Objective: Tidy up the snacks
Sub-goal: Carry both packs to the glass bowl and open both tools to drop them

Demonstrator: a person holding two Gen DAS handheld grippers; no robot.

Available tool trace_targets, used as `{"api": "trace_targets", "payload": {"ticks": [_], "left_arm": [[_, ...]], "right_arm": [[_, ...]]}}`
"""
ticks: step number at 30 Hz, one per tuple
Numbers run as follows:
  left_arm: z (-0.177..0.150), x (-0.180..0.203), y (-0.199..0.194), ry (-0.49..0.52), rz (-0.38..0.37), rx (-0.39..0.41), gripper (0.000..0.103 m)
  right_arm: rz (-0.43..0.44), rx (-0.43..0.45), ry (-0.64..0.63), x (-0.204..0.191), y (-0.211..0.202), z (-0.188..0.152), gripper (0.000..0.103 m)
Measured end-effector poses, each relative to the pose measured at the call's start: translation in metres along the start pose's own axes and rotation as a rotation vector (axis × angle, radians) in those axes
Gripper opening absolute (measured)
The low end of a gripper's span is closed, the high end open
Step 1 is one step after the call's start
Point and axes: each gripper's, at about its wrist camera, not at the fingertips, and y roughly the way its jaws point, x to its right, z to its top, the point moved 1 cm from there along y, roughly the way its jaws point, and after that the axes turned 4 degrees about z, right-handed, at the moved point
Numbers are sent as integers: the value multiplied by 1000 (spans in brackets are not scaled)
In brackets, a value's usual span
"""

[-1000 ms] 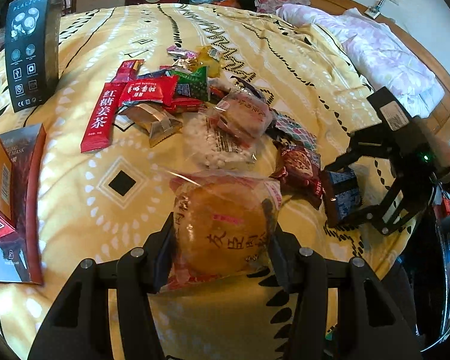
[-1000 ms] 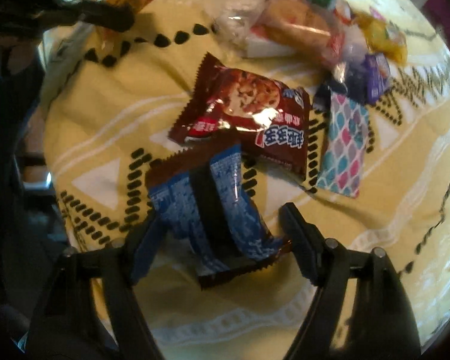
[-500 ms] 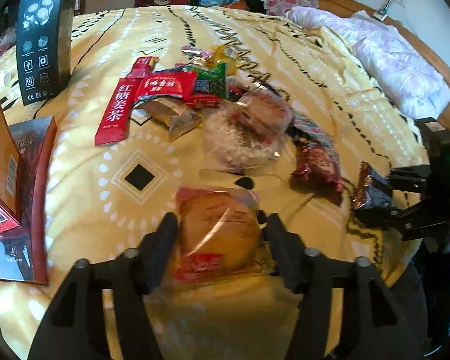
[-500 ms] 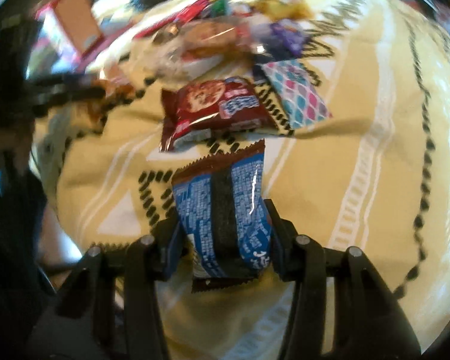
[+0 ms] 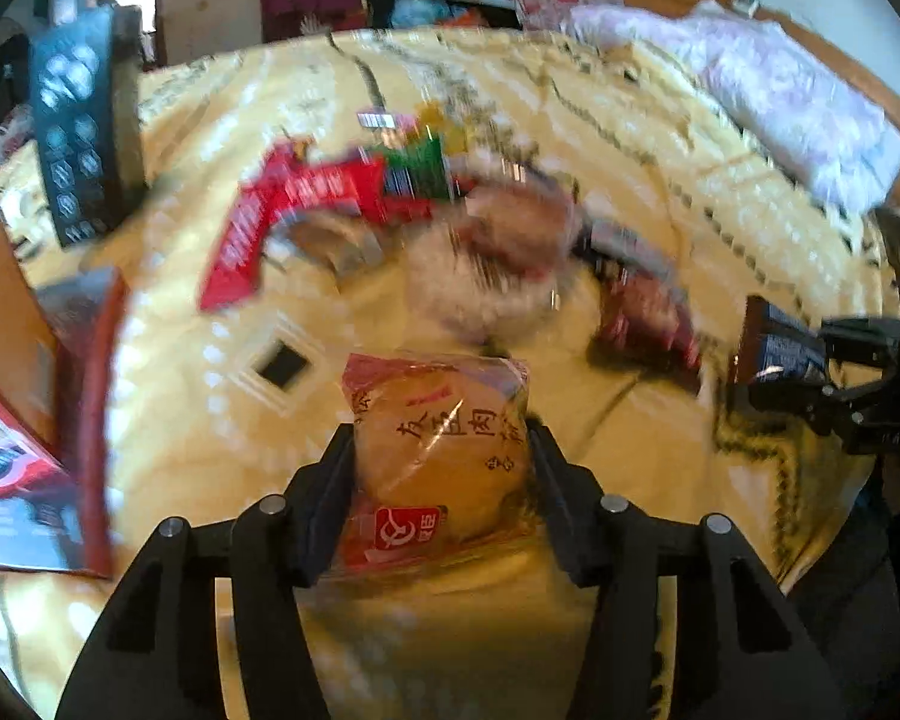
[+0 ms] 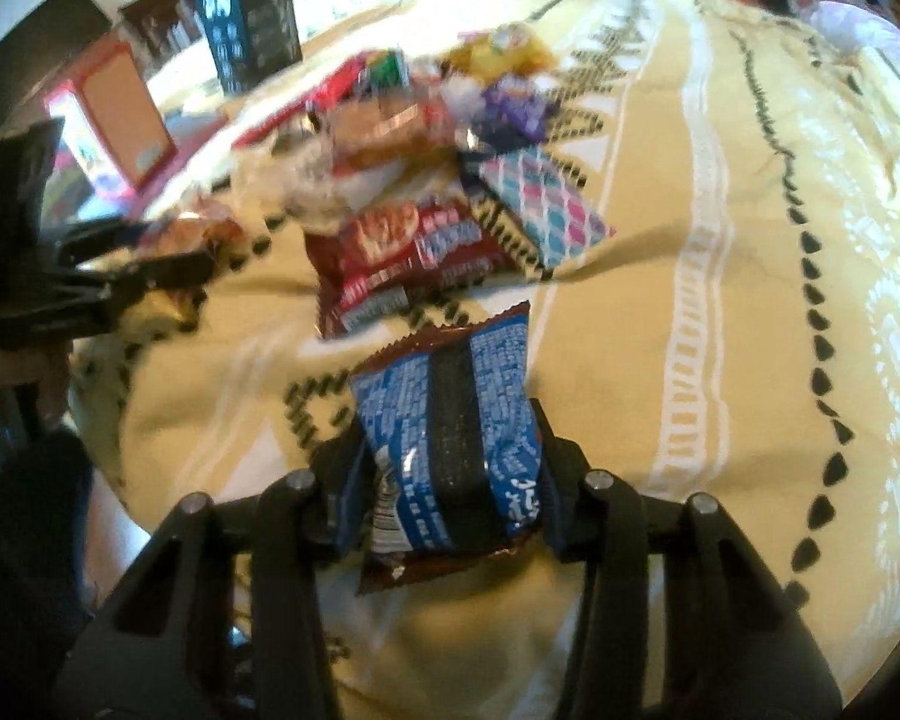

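Since a second ago we have lifted both snacks off the bed: the round pastry that lay flat between our left fingers is now raised and pinched, and the blue packet that sat loose on the cover is clamped in the right ones. In the left wrist view, our left gripper (image 5: 441, 468) has its fingers (image 5: 330, 480) pressed against both sides of the pastry packet (image 5: 438, 450), a clear wrapper with a red band and a golden round cake inside, held above the yellow patterned bedspread (image 5: 660, 138). Beyond it the snack pile (image 5: 426, 222) is blurred: a long red sachet (image 5: 240, 246), a green packet (image 5: 417, 171) and a dark red cookie bag (image 5: 645, 318) lie close together mid-bed. A dark box (image 5: 81, 132) stands upright at the far left, and a white quilt (image 5: 768, 96) lies at the far right. At the right edge we see our right gripper (image 5: 786, 366) gripping the blue packet (image 5: 777, 351). In the right wrist view, the right gripper (image 6: 444, 468) has its fingers (image 6: 555, 480) closed tight on the blue packet (image 6: 444, 420), a blue and brown wrapper standing upright between them. Behind it lie the dark red cookie bag (image 6: 402, 252) and, just beside it, a diamond-patterned pouch (image 6: 540, 207). At the left our left gripper (image 6: 150, 267) holds the pastry packet (image 6: 192, 237), and an orange box (image 6: 120, 114) stands behind.
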Motion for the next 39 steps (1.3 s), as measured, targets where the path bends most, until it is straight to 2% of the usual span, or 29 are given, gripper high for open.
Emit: {"api": "trace_targets", "payload": {"ticks": [5, 10, 14, 19, 26, 31, 36, 39], "left_arm": [[29, -15, -53, -47, 19, 107, 57], [54, -49, -125, -109, 66, 248, 57], [65, -89, -175, -169, 148, 321, 58], [57, -157, -230, -272, 283, 386, 57], [20, -253, -278, -427, 449, 389, 57], [-8, -298, -287, -519, 511, 346, 57], [-25, -318, -281, -553, 541, 294, 57], [-32, -326, -281, -559, 549, 274, 57]], "right_arm": [[-13, 121, 46, -13, -38, 22, 46], [8, 247, 47, -46, -65, 68, 46], [61, 335, 8, -88, -78, 117, 46], [155, 404, -81, -157, -79, 170, 46], [317, 415, -205, -267, -61, 227, 46], [412, 389, -262, -330, -42, 251, 46], [462, 333, -312, -381, -18, 259, 46], [475, 302, -333, -399, -10, 255, 46]]}}
